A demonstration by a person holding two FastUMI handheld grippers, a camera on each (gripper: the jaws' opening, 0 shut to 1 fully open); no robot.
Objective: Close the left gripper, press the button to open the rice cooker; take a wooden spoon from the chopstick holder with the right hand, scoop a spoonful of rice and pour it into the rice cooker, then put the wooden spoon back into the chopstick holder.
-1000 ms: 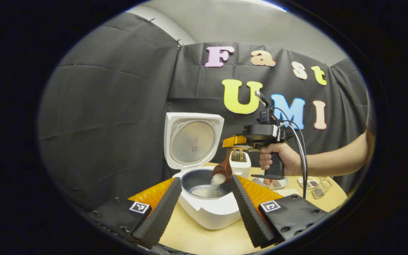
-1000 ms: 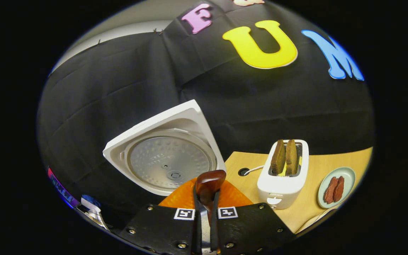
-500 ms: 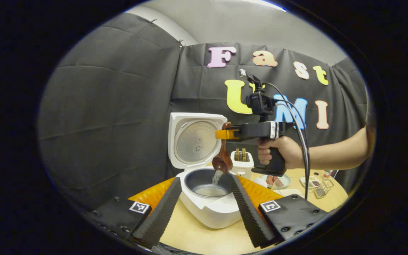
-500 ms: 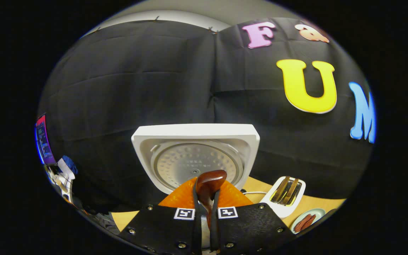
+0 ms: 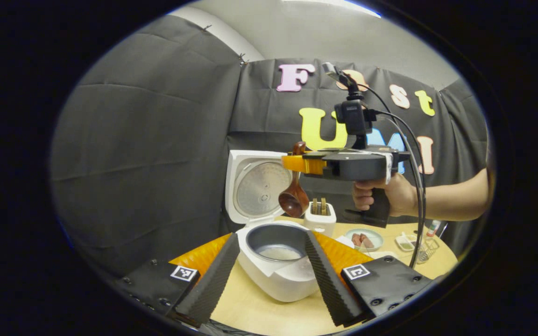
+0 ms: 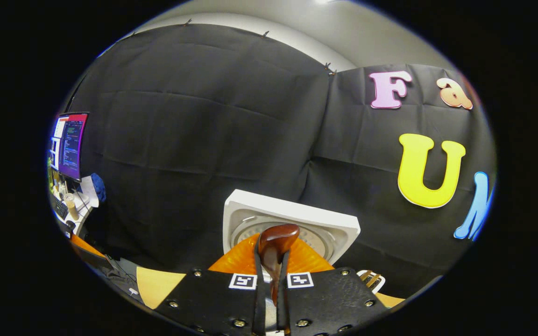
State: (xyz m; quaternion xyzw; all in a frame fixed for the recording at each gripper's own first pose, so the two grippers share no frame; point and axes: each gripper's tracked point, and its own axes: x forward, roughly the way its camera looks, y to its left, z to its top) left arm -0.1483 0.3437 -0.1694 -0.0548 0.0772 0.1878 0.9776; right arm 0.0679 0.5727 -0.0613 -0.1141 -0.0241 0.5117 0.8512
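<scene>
The white rice cooker (image 5: pixel 276 282) stands on the table with its lid (image 5: pixel 256 185) up, and white rice (image 5: pixel 278 253) lies in its inner pot. My left gripper (image 5: pixel 270 239) is open, its fingers framing the pot from the near side. A hand (image 5: pixel 383 196) holds my right gripper (image 5: pixel 298 163) level above the cooker's right rim, shut on the handle of the brown wooden spoon (image 5: pixel 293 201). The spoon bowl hangs down with no rice visible on it. In the right gripper view the spoon's handle end (image 6: pixel 274 239) sticks up between the shut fingers of the right gripper (image 6: pixel 271 263), with the raised lid (image 6: pixel 297 219) behind.
A white toaster (image 5: pixel 319 218) with two slices stands right of the cooker. Further right are a plate of sausages (image 5: pixel 364 239), a small dish (image 5: pixel 404 242) and a wire rack (image 5: pixel 425 248). A monitor (image 6: pixel 70 144) glows outside the booth at far left.
The right gripper has risen and levelled out above the cooker. The rice has stopped falling from the spoon, and the spoon now hangs higher over the pot.
</scene>
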